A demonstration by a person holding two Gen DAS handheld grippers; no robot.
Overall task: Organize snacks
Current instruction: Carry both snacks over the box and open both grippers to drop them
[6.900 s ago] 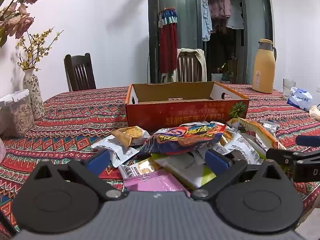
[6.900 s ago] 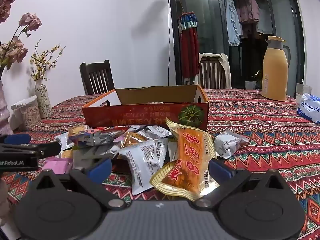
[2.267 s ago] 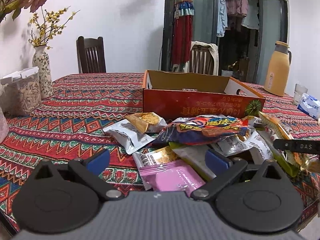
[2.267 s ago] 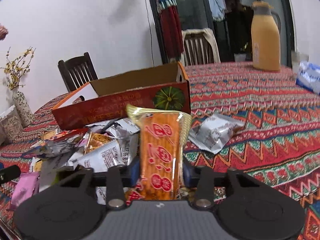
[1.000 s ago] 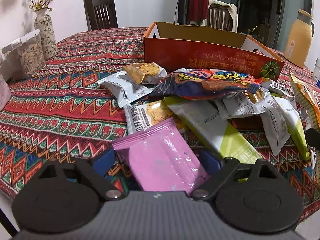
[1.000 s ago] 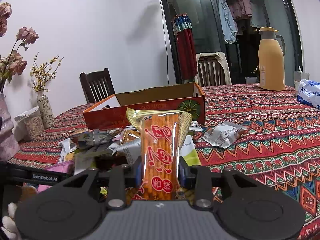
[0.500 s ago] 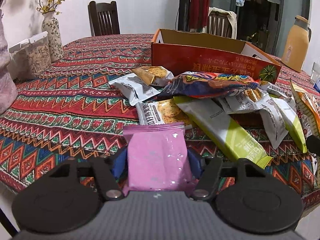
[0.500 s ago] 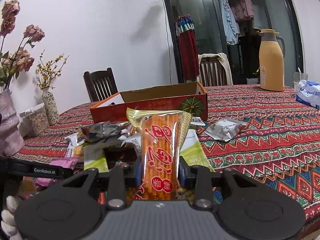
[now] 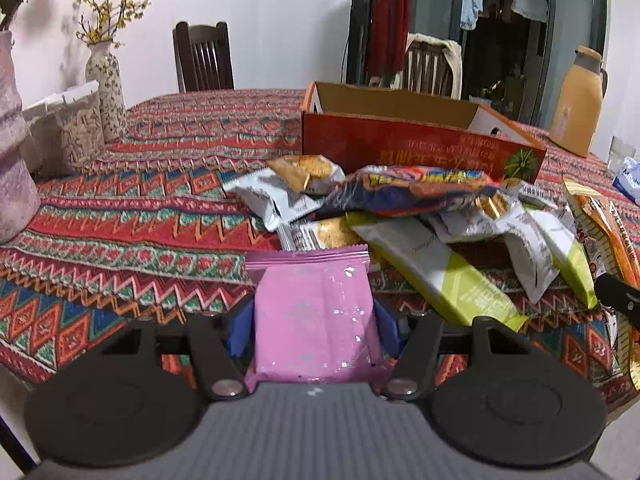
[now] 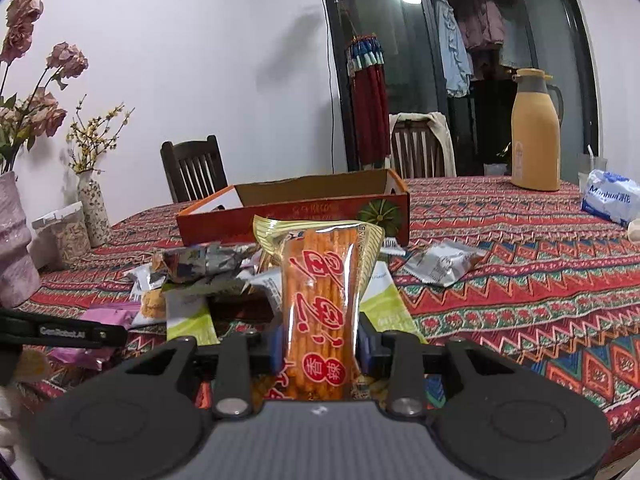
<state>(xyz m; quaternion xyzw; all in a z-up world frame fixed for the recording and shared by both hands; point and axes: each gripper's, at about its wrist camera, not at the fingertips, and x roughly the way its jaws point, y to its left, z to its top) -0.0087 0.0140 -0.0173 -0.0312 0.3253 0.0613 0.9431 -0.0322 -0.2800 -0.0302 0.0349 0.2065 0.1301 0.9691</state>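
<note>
Snacks (image 9: 404, 196) lie in a loose heap on the table (image 9: 140, 184), just in front of the orange cardboard box (image 9: 400, 140).

Left wrist view: left hand-held gripper (image 9: 314, 326) is clenched on a pink packet (image 9: 316, 312), blue pads pressing both its sides, packet upright & lifted clear of the cloth; its jaws have just been closing on it. Only this view shows the heap close up: dark multicolour bag (image 9: 408, 190) on top, lime-green & white packet (image 9: 436, 276) slanting toward the near edge, silver packets (image 9: 268, 200) on the left side, a cracker packet (image 9: 308, 172) w/ gold print behind them.

Right wrist view: right hand-held gripper (image 10: 318, 346) is clamped tight on an orange stick-snack packet (image 10: 320, 300), held upright above the pile. This view alone shows a lone silver packet (image 10: 440, 264) lying apart to the right of the heap, plus the tissue pack (image 10: 610, 196) & the yellow thermos (image 10: 536, 132) standing well back. The left gripper's arm & pink packet show at its left edge.

Box: open top, inner walls bare cardboard; floor mostly hidden from both angles, so prob. empty but can't confirm. Clear tub (image 9: 66, 128) w/ white lid beside the vase (image 9: 104, 80) holds something pale & grainy.
</note>
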